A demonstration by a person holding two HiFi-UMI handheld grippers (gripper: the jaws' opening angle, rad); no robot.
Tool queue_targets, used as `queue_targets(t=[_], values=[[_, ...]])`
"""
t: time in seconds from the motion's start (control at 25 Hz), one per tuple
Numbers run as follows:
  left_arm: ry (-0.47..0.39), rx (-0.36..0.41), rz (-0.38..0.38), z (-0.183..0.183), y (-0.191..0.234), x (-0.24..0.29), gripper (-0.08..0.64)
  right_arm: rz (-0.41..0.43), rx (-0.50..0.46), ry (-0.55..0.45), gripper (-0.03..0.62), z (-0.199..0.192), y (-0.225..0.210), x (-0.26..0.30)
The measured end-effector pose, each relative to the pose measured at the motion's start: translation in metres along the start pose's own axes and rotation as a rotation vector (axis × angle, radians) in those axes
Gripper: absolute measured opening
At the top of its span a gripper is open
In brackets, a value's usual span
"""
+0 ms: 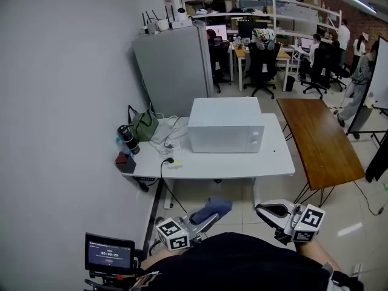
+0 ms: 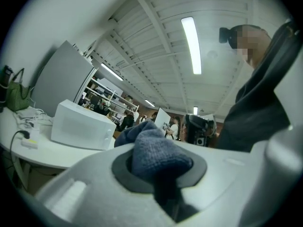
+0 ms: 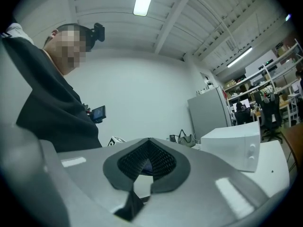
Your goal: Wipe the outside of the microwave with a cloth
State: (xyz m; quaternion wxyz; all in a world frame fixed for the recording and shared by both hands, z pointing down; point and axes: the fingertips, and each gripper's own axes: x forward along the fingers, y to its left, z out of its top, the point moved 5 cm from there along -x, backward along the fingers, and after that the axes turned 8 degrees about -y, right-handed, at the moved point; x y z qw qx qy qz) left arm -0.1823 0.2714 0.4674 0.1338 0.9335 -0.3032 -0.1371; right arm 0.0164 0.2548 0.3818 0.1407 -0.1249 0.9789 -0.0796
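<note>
The white microwave [image 1: 225, 126] stands on a white table [image 1: 242, 165], well ahead of both grippers; it also shows as a microwave [image 2: 80, 126] in the left gripper view and a microwave [image 3: 234, 143] in the right gripper view. My left gripper [image 1: 208, 217] is held low near my body, shut on a blue cloth [image 1: 212, 207]. The cloth [image 2: 156, 152] bulges out between the jaws. My right gripper [image 1: 271, 211] is held low on the right, shut with nothing in it; its dark ribbed pads [image 3: 147, 161] meet.
A brown table [image 1: 318, 138] stands right of the white one. A grey cabinet [image 1: 173, 65] is behind it. A green bag [image 1: 144, 126], a dark bottle [image 1: 127, 139] and cables [image 1: 170, 153] lie left of the microwave. People sit at desks far back.
</note>
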Motion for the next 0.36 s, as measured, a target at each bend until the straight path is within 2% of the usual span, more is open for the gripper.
queue_targets(t=[0.2,0.36], values=[[-0.013,0.017,0.018,0.013,-0.006,-0.010,0.061,0.010,-0.037,0.052,0.005,-0.007,0.008,0.005],[-0.057,0.033,-0.004,0.014,-0.002,-0.015,0.061,0.008,-0.081,0.085,0.005,-0.010,0.010,0.005]])
